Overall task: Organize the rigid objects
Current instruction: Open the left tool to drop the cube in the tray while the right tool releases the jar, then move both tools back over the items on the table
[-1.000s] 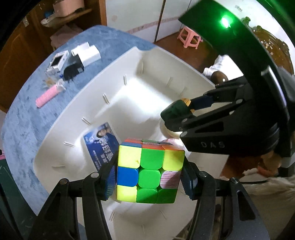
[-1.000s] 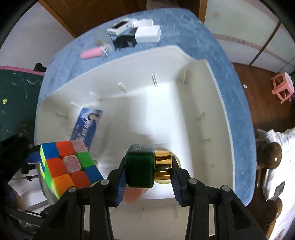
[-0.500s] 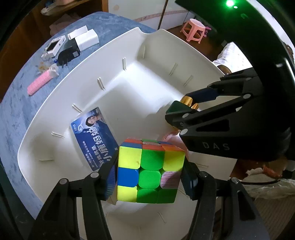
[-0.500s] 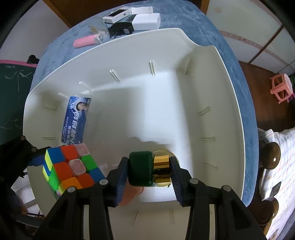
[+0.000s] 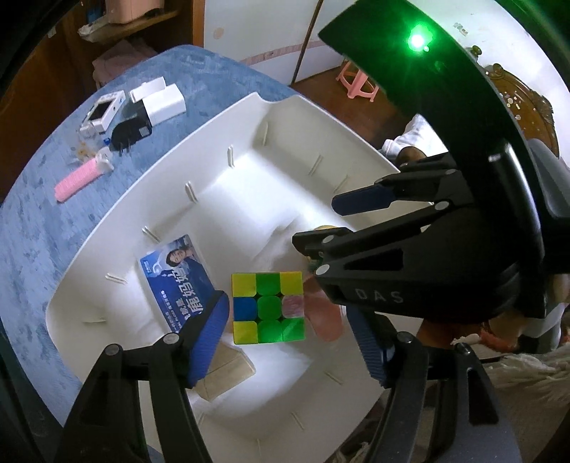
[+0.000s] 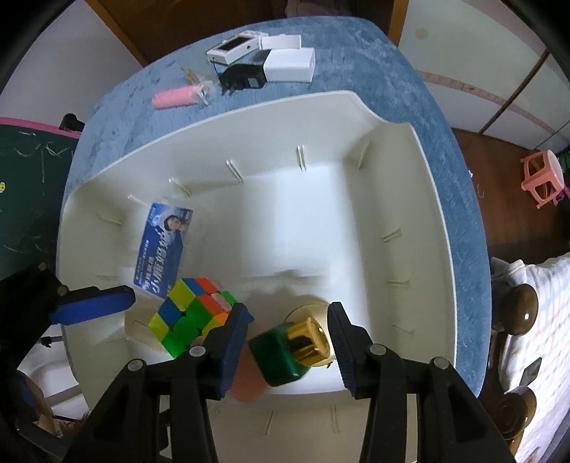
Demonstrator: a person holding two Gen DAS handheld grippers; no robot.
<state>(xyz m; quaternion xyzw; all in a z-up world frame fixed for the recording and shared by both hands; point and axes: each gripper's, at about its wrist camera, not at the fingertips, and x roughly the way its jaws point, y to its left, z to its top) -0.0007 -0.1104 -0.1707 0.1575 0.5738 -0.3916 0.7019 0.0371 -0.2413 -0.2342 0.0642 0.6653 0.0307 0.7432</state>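
Left tongs just opening, pads clear; right tongs also parting, pointing down.

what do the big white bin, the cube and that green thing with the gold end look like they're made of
White bin: looks like moulded plastic, matte, with thin ribs along its walls.
Cube: glossy plastic, bright solid tiles catching the light.
Green bottle: smooth and shiny, plastic or glass, hard to tell. Its gold end mirrors light, so metal or metallised plastic.

home room, dark wooden cabinets, wood plank floor, small pink plastic stool, blue carpeted table top, green chalkboard
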